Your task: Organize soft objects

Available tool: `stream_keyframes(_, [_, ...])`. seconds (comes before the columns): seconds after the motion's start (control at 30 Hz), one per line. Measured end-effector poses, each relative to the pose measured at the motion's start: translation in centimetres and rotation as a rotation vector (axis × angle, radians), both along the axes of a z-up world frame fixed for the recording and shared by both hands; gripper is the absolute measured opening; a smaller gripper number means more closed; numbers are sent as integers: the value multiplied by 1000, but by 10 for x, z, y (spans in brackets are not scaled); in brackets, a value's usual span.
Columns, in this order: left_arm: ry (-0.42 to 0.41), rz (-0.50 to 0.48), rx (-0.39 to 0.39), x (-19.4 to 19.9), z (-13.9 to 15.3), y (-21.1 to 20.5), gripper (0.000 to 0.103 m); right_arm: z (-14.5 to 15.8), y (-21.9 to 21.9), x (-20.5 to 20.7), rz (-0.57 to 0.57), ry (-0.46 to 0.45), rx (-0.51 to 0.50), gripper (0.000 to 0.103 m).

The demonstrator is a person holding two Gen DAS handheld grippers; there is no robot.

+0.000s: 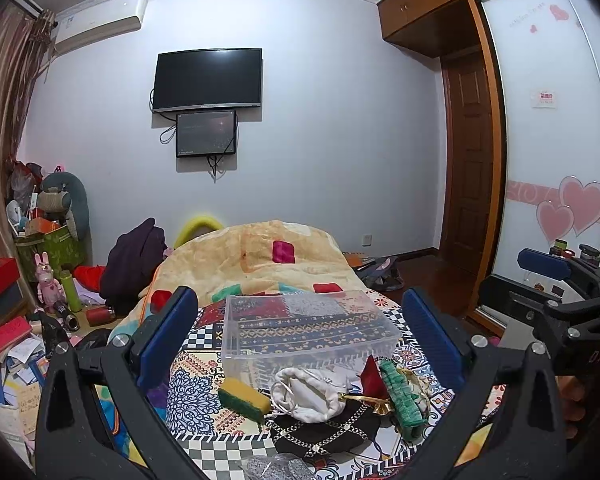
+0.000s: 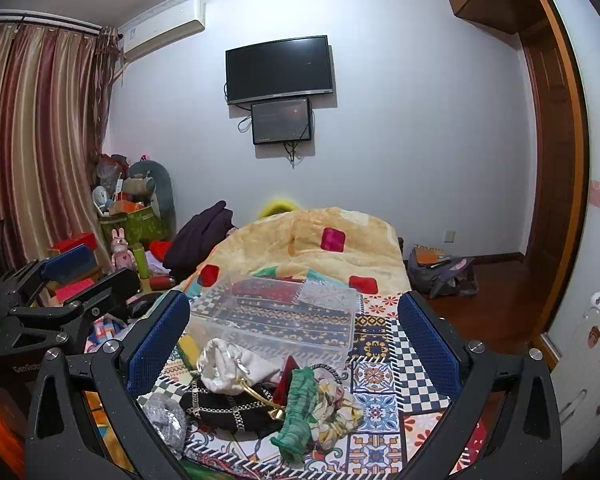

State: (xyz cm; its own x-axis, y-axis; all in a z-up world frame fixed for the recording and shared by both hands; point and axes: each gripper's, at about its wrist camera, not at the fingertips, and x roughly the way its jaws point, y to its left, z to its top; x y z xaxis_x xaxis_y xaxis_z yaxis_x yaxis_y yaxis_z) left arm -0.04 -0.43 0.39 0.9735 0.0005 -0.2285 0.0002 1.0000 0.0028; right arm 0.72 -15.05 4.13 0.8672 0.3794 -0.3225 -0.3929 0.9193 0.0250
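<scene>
A pile of soft things lies on the patterned bedspread [image 1: 196,392]: a yellow-green sponge [image 1: 244,399], a white drawstring pouch [image 1: 310,396], a green knitted piece [image 1: 402,398], a red cloth [image 1: 370,376], a black chain-patterned bag [image 1: 324,432] and a silver glittery piece [image 1: 272,468]. An empty clear plastic box [image 1: 304,328] stands just behind the pile. My left gripper [image 1: 304,344] is open and empty above the pile. My right gripper [image 2: 296,350] is open and empty over the same pile; the pouch [image 2: 230,364], green piece [image 2: 298,408] and box [image 2: 276,320] show there.
A folded beige blanket [image 1: 268,256] fills the far end of the bed. Boxes, toys and papers clutter the floor at left [image 1: 28,320]. A backpack [image 2: 440,272] lies on the wooden floor at right, by the wardrobe [image 1: 548,160]. A white suitcase [image 2: 592,360] stands at far right.
</scene>
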Motion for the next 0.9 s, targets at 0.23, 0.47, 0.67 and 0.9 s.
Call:
stream_keyframes(0.23, [-1, 0, -2, 0, 0, -1, 103, 1, -1, -1, 0, -1, 9, 103])
stream_keyframes(0.47, [-2, 0, -2, 0, 0, -2, 103, 0, -2, 0, 2, -2, 10, 103])
stream_keyframes(0.67, [-2, 0, -2, 0, 0, -2, 103, 0, -1, -1, 2, -3, 11, 103])
stream_keyframes(0.9, [-3, 1, -2, 0, 1, -3, 103, 1, 0, -1, 4, -4, 14, 103])
